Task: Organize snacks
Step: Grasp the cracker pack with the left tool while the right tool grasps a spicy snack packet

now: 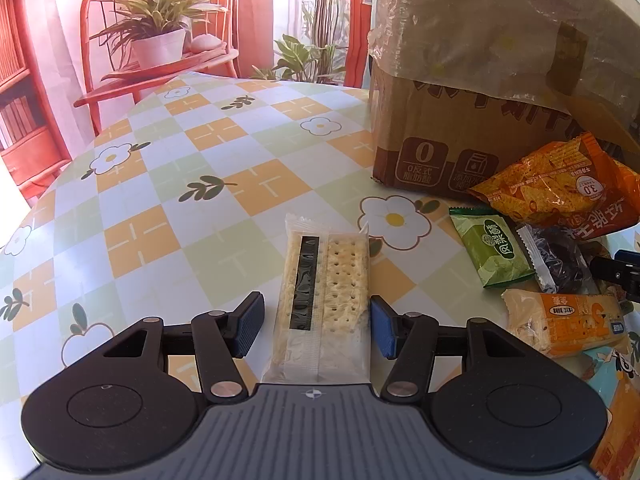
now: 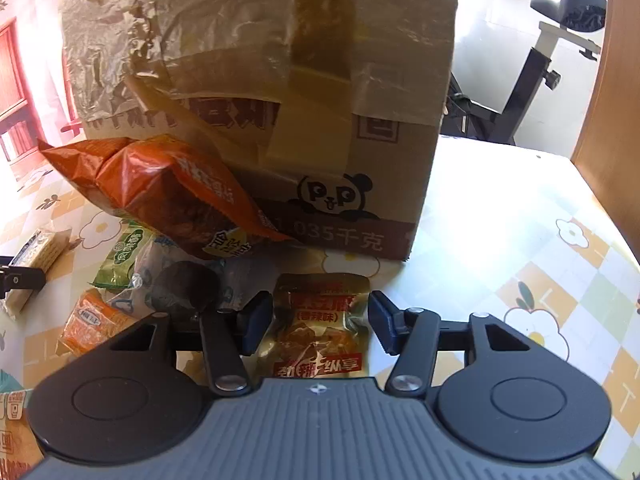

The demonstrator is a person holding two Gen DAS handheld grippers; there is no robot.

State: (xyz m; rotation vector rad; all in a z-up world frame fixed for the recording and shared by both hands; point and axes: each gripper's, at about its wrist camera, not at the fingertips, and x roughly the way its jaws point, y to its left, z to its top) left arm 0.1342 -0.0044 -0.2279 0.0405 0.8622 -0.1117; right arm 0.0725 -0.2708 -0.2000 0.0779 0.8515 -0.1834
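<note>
Straddling a cracker packet, the left gripper has its jaws spread wide, one pad on each side of the packet with a visible gap at the left pad; nothing is gripped. The right gripper stands likewise, jaws wide apart around a gold spicy-snack pouch, which lies flat on the worktop and is not clamped.

Judgement: both hands are at the pick-up step, positioned but not yet closed. The next move calls for closing squarely on each packet, lightly on the crackers, which look brittle, then lifting clear of the neighbours.

Beside these lie a green packet, a dark wrapped sweet, an orange-labelled bar and an orange crisp bag leaning against a taped cardboard box, the probable destination.

Surface: checked cloth with flower prints, strongly sunlit. Room: red shelving with a potted plant on the left; an exercise bike behind the box.
</note>
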